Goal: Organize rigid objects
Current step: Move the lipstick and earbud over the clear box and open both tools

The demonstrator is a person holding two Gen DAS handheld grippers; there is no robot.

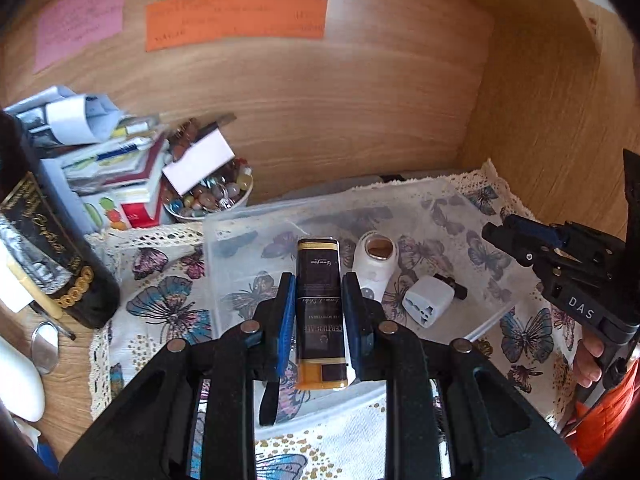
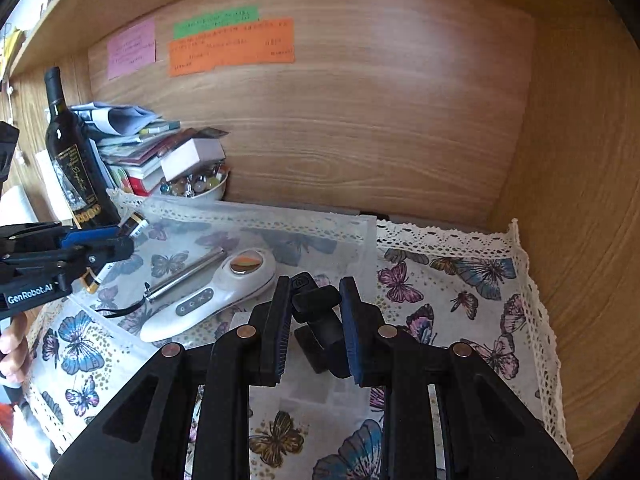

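Clear plastic bin sits on the butterfly cloth in the wooden alcove; sorting appears partly done. Already inside: white handheld device, metal rod, white plug adapter. Left gripper is clamped on a dark brown-and-gold box, held above the bin. Right gripper is clamped on a small black clip-like part, over the bin's right edge. Judged remaining: both held items to be placed.
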